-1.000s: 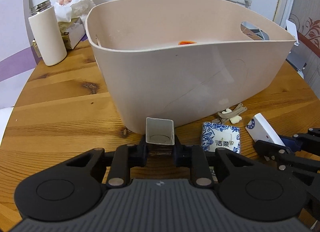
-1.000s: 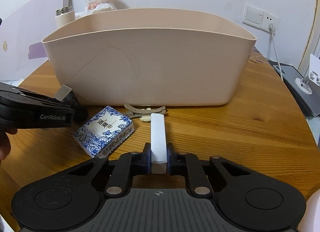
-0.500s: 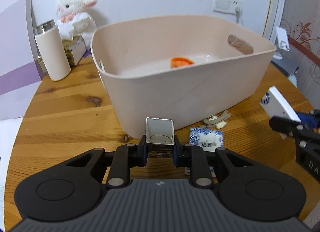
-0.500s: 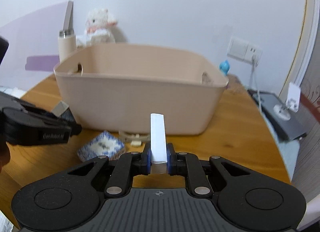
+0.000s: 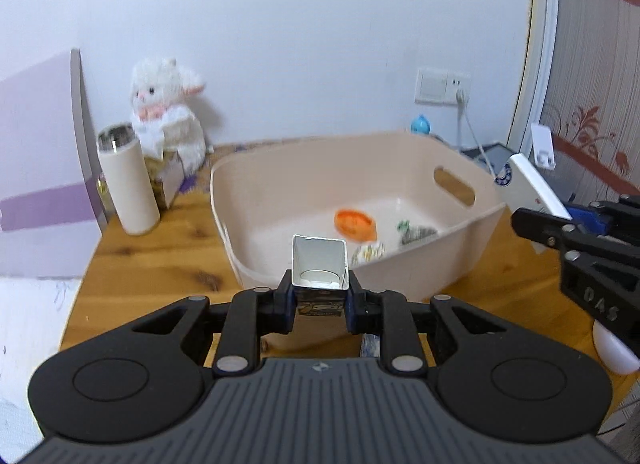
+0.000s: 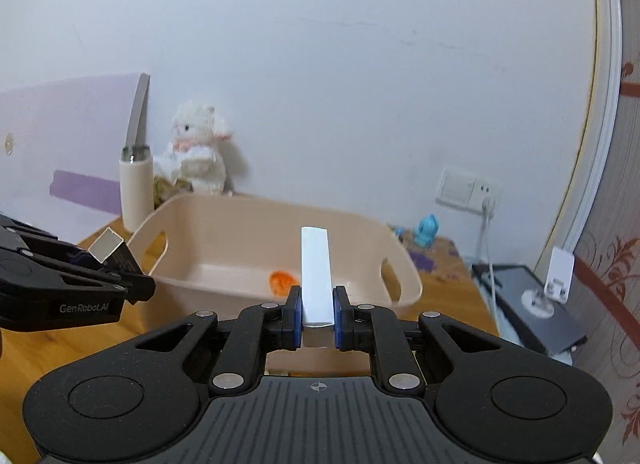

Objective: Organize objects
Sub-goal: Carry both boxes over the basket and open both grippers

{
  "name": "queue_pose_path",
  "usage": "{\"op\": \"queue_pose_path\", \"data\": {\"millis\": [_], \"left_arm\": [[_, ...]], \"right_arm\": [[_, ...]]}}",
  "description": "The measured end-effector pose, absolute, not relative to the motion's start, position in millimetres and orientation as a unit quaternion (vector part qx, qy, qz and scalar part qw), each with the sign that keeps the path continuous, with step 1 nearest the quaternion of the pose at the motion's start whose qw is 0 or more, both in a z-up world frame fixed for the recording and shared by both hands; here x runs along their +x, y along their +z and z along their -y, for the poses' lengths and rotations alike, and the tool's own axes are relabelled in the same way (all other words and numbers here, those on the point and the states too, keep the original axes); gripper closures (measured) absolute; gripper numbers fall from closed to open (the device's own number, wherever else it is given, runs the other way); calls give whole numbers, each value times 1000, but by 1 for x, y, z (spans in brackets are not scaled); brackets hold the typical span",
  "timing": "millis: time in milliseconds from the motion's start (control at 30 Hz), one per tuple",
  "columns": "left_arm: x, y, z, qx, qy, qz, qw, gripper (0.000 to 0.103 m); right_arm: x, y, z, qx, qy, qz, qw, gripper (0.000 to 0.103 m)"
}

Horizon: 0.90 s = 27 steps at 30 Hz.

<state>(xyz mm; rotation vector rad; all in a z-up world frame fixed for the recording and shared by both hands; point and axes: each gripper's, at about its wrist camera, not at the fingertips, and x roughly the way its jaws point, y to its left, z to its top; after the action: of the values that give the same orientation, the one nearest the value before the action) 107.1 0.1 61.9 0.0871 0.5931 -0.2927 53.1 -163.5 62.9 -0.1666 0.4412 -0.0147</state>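
My left gripper [image 5: 319, 300] is shut on a small carton with a silver top [image 5: 319, 264] and holds it above the near rim of the beige tub [image 5: 436, 264]. It also shows in the right wrist view [image 6: 112, 254]. My right gripper [image 6: 317, 318] is shut on a flat white box [image 6: 316, 276], raised in front of the tub [image 6: 224, 240]. That box shows at the tub's right end in the left wrist view [image 5: 532, 188]. An orange item [image 5: 355, 224] and small wrapped pieces [image 5: 412, 233] lie in the tub.
A white flask [image 5: 126, 180], a plush lamb [image 5: 166, 124] and a tissue box [image 5: 166, 176] stand at the back left of the wooden table [image 5: 152, 260]. A grey device [image 6: 536, 304] and a wall socket with a cable [image 6: 468, 188] are at the right.
Both grippers have risen from table level with their loads, up to above the tub's rim. The tub's inside has come into view. The tissue pack on the table has dropped out of sight.
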Motion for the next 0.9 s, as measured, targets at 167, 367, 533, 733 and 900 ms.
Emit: {"op": "queue_pose_path", "data": {"millis": [167,367,533,733,900], "left_arm": [[123,79,5,41,-138,-273,951,78],[157,84,15,41,-126,-272,953,78],[189,73,25,52,-111,-288,950,78],[219,51,32,65,-98,-321,940,78],[232,36,33,76,-86,-343,932,78]], "right_arm": [[63,70,161,-79,-8,-200,977,90],[87,70,166,-80,-8,-196,977,90],[112,62,172,-69,-7,-204,977,90],[139,46,175,-57,-4,-225,973,90],[157,36,174,-54,0,-242,969,90]]}}
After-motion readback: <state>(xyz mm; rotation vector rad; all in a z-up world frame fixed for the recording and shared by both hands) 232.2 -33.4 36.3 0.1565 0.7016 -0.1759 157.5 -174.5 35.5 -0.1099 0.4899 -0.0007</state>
